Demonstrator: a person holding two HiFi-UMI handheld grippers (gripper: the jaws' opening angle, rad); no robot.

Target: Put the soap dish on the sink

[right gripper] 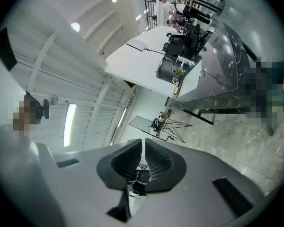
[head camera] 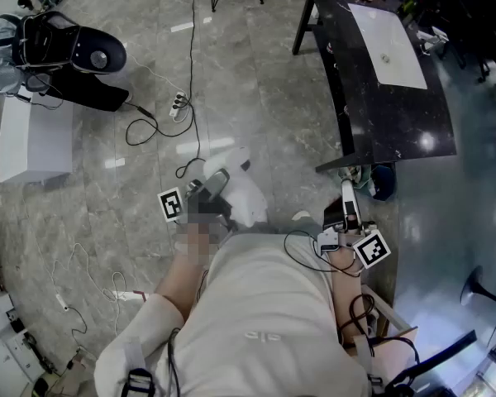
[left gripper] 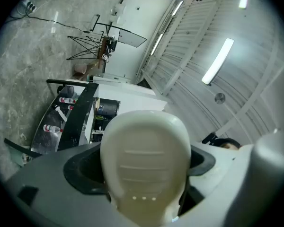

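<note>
You are carrying the soap dish (left gripper: 146, 160) in your left gripper (head camera: 217, 185). Its 2 jaws are standing spread wide and pressing on the dish's 2 sides, and the pale ribbed tray, with 3 small bright dots low on it, is filling the space between them. In the head view the dish is showing as a white shape just in front of your body, over the grey stone floor. The gripper is pointing somewhat upward, so the dish is riding tilted rather than flat. Your right gripper (right gripper: 143, 162) is waiting at your right side with its 2 jaws closed together on nothing.

I am reading this as the carrying step: the dish is picked up, and the placing is not yet begun. The sink (head camera: 388, 44), the white basin set in the black counter (head camera: 372, 122), is lying well apart from the dish, up and to the right in the head view, with open floor between.

The next move is calling for you to bring the left gripper across to that counter, minding the cables (head camera: 161, 126) lying on the floor to your left. Then you should be levelling the dish, lowering it until its base is resting on the sink, and only then letting go.
</note>
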